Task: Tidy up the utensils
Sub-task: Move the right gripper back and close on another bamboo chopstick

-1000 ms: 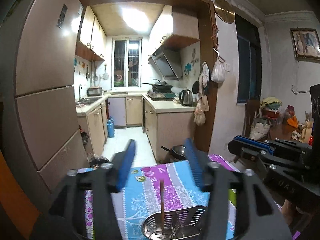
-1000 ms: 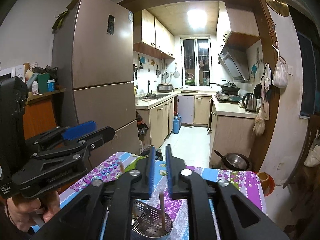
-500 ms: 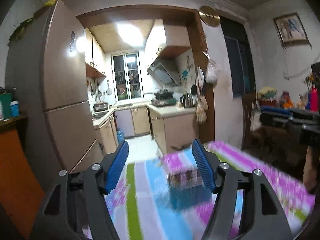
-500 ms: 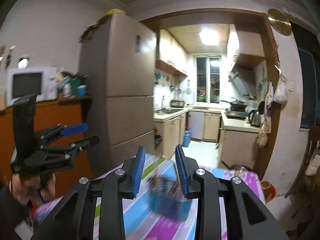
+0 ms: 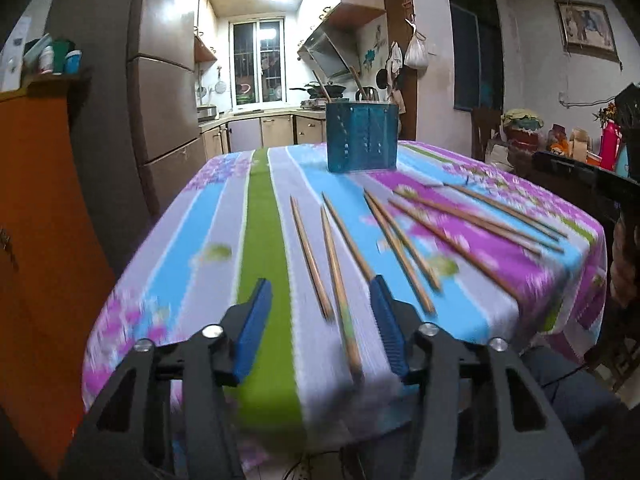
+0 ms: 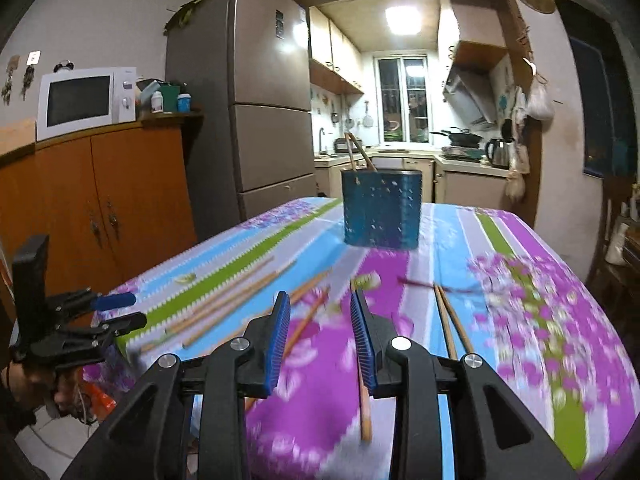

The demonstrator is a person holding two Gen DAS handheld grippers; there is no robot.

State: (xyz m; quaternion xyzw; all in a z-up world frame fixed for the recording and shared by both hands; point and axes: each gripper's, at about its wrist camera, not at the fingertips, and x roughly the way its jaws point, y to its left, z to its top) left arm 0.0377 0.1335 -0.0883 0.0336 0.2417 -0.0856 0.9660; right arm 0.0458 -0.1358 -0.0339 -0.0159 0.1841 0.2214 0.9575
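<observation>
Both wrist views look low across the counter [image 5: 260, 208] toward the kitchen, the left from its near-left corner, the right further right; both share the blue holder [image 5: 362, 136] and chopsticks [image 5: 310, 256].

Wooden chopsticks [image 5: 308, 256] are scattered flat, pointing various ways, across the striped floral tablecloth [image 5: 260, 220] in front of the upright blue perforated utensil holder [image 5: 362, 137], from which two more wooden sticks are seen protruding.
</observation>
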